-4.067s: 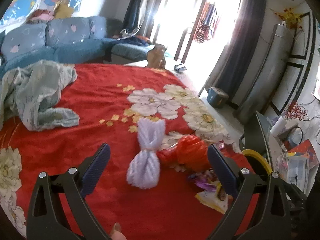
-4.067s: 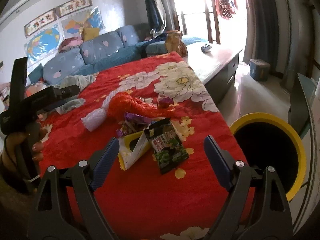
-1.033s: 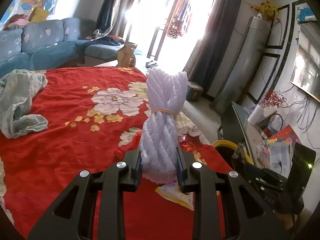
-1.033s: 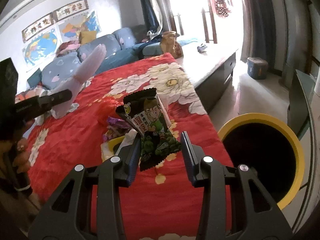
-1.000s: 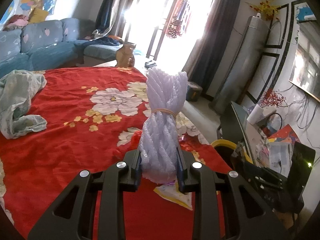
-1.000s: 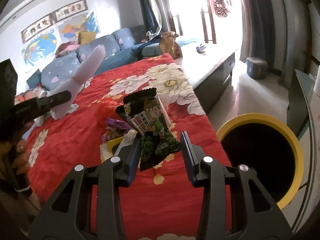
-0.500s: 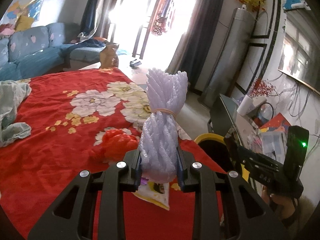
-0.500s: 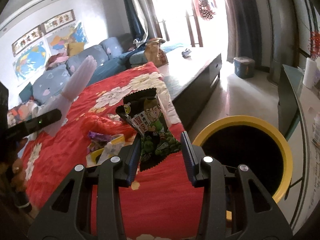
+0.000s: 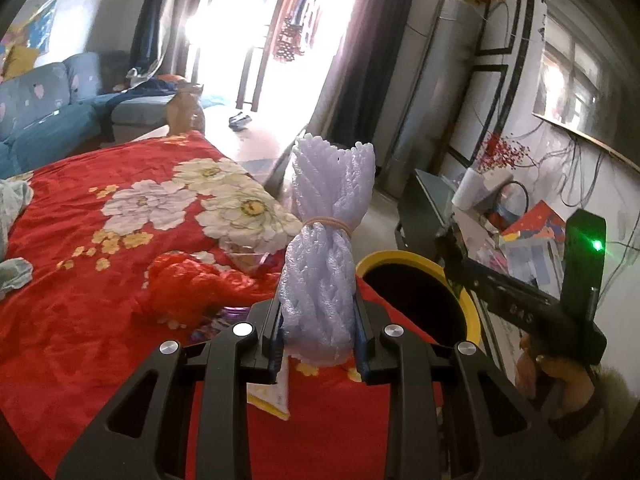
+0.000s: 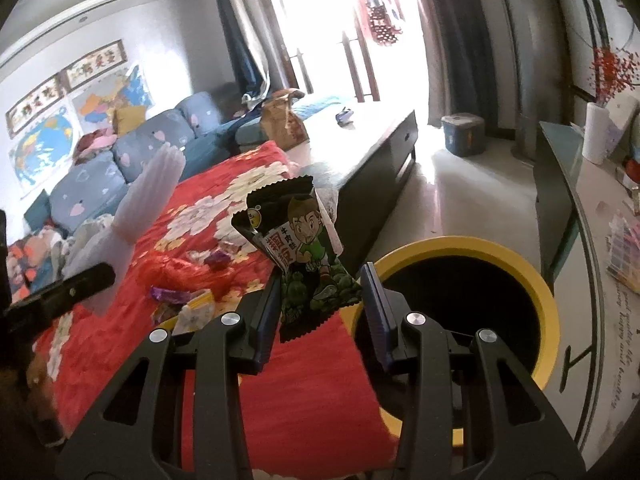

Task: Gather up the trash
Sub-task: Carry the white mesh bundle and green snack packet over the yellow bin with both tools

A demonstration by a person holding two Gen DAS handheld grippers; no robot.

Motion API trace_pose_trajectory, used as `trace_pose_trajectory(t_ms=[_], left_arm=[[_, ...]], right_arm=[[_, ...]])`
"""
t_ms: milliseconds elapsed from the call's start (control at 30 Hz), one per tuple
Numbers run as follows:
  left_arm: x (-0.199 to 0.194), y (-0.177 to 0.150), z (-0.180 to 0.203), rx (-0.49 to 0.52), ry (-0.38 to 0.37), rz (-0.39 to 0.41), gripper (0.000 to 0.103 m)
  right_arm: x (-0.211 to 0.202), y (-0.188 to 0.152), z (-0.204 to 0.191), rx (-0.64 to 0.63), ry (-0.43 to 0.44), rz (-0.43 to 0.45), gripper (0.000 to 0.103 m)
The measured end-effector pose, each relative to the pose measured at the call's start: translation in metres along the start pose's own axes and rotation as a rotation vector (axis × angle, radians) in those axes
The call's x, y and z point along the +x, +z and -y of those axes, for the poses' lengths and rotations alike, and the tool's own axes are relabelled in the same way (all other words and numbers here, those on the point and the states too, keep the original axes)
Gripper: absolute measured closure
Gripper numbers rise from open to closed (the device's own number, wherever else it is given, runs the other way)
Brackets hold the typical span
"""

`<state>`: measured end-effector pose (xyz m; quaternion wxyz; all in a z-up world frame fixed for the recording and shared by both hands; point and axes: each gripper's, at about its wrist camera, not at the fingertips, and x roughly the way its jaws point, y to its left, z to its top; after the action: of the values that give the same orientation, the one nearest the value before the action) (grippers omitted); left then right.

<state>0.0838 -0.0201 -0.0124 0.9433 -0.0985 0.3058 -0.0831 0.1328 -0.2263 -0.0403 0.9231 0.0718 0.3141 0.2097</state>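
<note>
My left gripper [image 9: 318, 340] is shut on a pale lilac foam net bundle [image 9: 326, 248] tied with a rubber band, held upright above the bed's edge. My right gripper [image 10: 320, 304] is shut on a green and black snack packet [image 10: 304, 248], held up at the near rim of the yellow-rimmed trash bin [image 10: 548, 308]. The bin also shows in the left wrist view [image 9: 474, 320], right of the bundle. More trash lies on the red bedspread: an orange-red plastic bag [image 9: 180, 288], purple wrappers [image 10: 170, 294] and a yellow-white packet [image 9: 272, 396].
The red floral bedspread [image 9: 80, 320] fills the left. A blue sofa [image 10: 100, 172] stands behind it. A dark low table [image 10: 384, 152] and a small blue bucket [image 10: 462, 134] lie beyond the bin. A cluttered glass desk [image 9: 480, 220] is on the right.
Both grippers closed on their items, lifted them off the bed and swung right toward the bin. The bin now looms larger in both views.
</note>
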Motion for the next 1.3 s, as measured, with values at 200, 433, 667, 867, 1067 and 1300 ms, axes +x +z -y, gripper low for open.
trace_pose_trajectory(t_ms=[200,433,667,867,1067,1300], left_arm=[[0.009,-0.002,0.017,0.035,-0.026,-0.017,0.077],[0.019,-0.006,0.035,0.072,-0.044,-0.037,0.077],[0.030,-0.009,0.050,0.109,-0.061,-0.058,0.077],[0.039,-0.013,0.063,0.136,-0.075,-0.076,0.077],[0.047,-0.016,0.074,0.162,-0.083,-0.093,0.077],[0.058,-0.018,0.085,0.186,-0.089,-0.117,0.077]], right_arm=[[-0.004,0.001,0.007,0.025,-0.023,0.016,0.071],[-0.008,0.001,0.020,0.055,-0.049,0.032,0.071],[-0.012,0.003,0.030,0.089,-0.080,0.051,0.071],[-0.015,0.003,0.041,0.117,-0.103,0.060,0.071],[-0.016,0.002,0.054,0.148,-0.123,0.064,0.071],[-0.016,0.000,0.070,0.179,-0.147,0.063,0.071]])
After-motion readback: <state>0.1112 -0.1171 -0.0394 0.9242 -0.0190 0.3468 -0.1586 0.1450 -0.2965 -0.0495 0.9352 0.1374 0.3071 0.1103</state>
